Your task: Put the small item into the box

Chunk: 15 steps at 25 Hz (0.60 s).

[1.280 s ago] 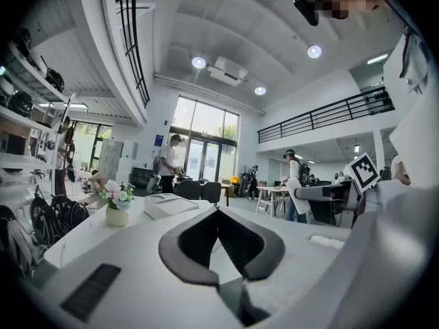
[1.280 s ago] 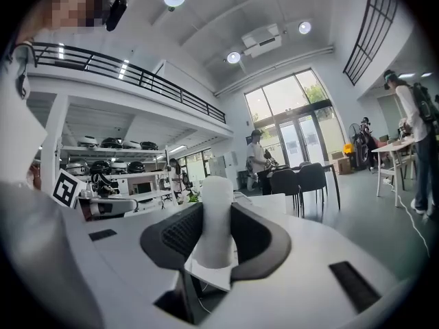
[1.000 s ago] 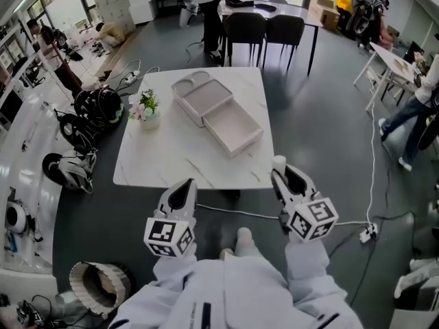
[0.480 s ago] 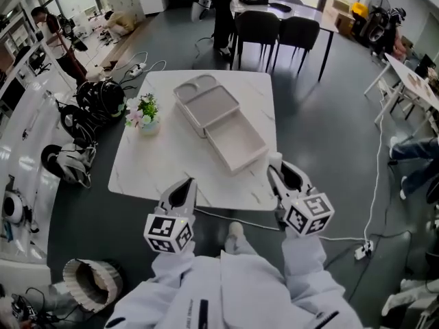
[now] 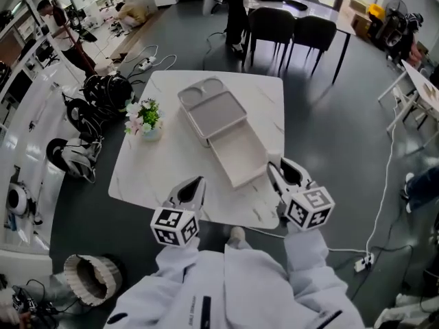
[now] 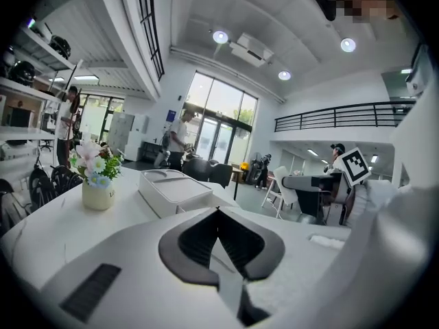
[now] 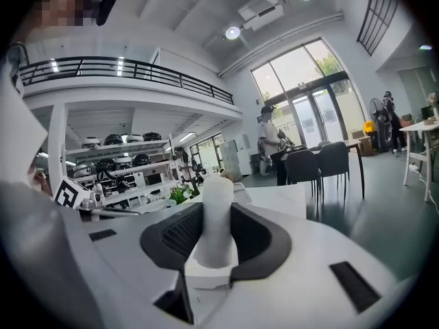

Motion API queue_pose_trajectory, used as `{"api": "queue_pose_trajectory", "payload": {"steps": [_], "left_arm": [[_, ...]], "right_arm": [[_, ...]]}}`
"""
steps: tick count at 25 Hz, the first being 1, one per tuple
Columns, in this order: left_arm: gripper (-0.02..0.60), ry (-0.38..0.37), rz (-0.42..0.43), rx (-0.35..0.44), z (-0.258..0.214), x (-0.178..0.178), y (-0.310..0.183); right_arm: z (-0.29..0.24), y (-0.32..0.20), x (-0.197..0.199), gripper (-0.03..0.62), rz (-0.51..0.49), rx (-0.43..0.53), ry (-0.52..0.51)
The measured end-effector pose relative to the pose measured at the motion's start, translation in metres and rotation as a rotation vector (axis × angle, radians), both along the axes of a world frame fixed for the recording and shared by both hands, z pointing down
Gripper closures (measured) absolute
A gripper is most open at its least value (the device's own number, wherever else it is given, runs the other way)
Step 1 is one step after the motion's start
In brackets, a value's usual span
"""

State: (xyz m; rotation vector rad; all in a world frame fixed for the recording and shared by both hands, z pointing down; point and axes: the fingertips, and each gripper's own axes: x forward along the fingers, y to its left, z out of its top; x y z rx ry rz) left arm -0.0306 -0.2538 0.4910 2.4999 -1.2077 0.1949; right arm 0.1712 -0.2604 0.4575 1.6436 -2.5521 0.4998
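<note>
The white box [image 5: 214, 108] lies on the marble table [image 5: 158, 166], with its open shallow tray [image 5: 240, 153] pulled toward me. My right gripper [image 5: 276, 167] hangs over the table's near edge, just right of the tray, shut on a small white cylindrical item [image 7: 218, 211] that stands upright between the pads. To the tray's left, also at the near edge, my left gripper [image 5: 197, 183] is shut with nothing in it. The left gripper view has the box [image 6: 175, 189] ahead and the right gripper [image 6: 322, 184] off to the side.
A small vase of flowers [image 5: 144, 118] stands on the table's left side. Black chairs [image 5: 295, 33] and a dark table stand beyond. Bags and helmets [image 5: 103, 91] lie on the floor at left, a woven basket [image 5: 92, 279] near my feet, a cable [image 5: 384, 184] at right.
Both grippers have come forward from over the floor to the table's near edge, and the table and box now look closer. The white item stays in the right gripper.
</note>
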Motion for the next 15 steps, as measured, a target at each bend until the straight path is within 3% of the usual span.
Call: {"api": "queue_pose_trajectory", "payload": {"steps": [15], "left_arm": [[0.589, -0.027, -0.065, -0.079, 0.032, 0.001, -0.055]], "right_arm": [[0.038, -0.082, -0.025, 0.48, -0.138, -0.09, 0.051]]}}
